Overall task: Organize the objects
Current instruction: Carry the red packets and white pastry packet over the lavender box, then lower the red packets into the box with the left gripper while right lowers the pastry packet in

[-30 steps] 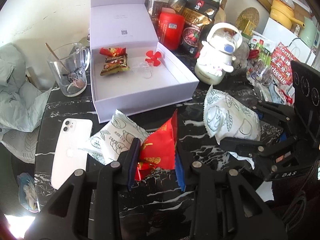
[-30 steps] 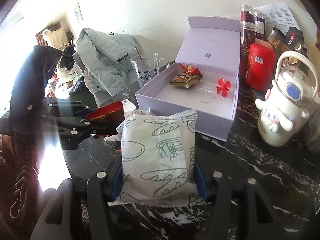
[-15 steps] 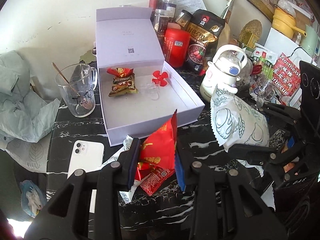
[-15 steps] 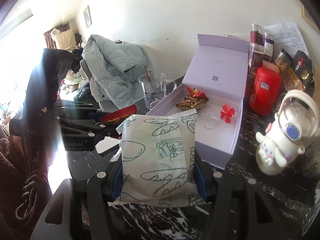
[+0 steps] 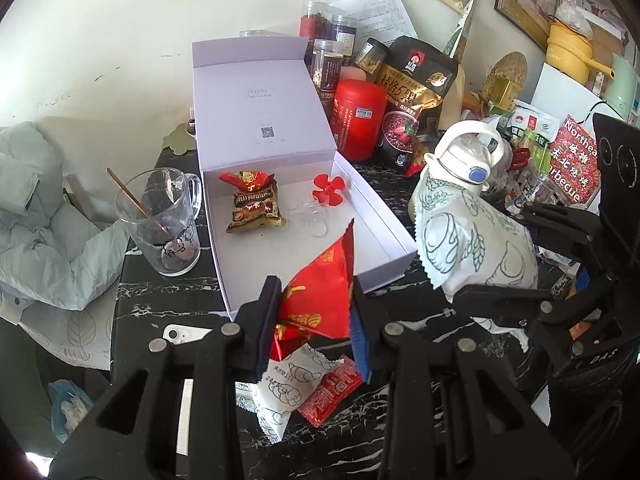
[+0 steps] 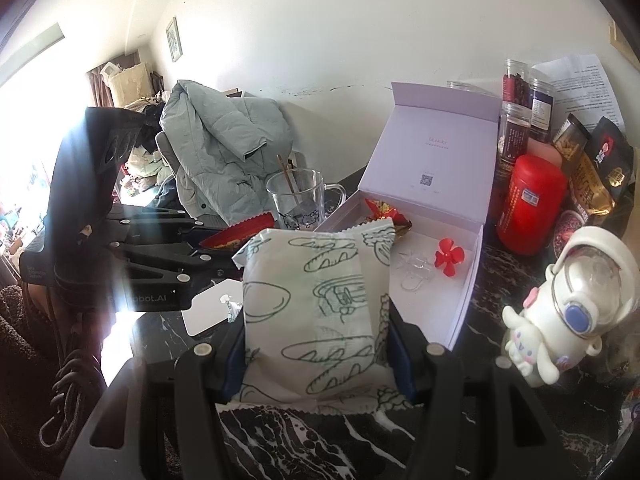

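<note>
Glossy black marble-look bench (image 5: 168, 300) with white veins. Matt lilac card box (image 5: 260, 120). Clear glass mug (image 5: 160, 220). Shiny red foil packet (image 5: 320, 288) and crinkly matt white printed packet (image 6: 316, 312), each between matt black plastic fingers (image 5: 264, 320). Glossy red tin (image 5: 358, 120). Smooth white plastic bottle (image 6: 560, 304). Soft quilted grey cloth coat (image 6: 216, 148).

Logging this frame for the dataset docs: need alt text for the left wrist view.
The left gripper is shut on a red snack packet, held just in front of an open lavender box on a black marble table. The right gripper holds a white bread packet beside the box; two more packets lie on the table below.
</note>
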Demonstrator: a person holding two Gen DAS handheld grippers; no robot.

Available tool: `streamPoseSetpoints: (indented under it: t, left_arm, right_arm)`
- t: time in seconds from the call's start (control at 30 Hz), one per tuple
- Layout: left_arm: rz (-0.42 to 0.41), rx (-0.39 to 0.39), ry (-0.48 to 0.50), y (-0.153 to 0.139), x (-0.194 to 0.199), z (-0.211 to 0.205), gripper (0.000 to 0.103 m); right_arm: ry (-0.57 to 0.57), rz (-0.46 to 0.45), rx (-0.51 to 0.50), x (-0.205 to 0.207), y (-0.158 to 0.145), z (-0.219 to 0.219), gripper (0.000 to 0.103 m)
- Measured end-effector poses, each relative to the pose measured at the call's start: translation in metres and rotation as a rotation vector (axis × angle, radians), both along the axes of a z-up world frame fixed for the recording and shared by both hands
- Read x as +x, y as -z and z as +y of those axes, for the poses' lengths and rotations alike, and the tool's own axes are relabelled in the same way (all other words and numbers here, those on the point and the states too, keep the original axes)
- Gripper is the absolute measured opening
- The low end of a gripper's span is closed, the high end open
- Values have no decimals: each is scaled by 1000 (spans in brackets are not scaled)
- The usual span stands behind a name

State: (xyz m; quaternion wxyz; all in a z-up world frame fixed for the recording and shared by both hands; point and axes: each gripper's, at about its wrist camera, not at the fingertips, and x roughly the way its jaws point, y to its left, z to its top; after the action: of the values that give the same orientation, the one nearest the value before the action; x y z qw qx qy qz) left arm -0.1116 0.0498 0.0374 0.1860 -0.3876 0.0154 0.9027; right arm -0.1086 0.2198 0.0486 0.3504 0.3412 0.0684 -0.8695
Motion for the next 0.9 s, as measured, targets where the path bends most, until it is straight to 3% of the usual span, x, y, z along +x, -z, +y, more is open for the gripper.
streamPoseSetpoints:
  t: [0.53,0.9]
  left_arm:
    - [71,-10,26,-28,-45,14,31]
    - [95,-75,-1,-27,-84,22,31]
  right_arm:
    - [39,44,3,-52,-25,8,59]
    - [63,48,-13,-104,-15,8,60]
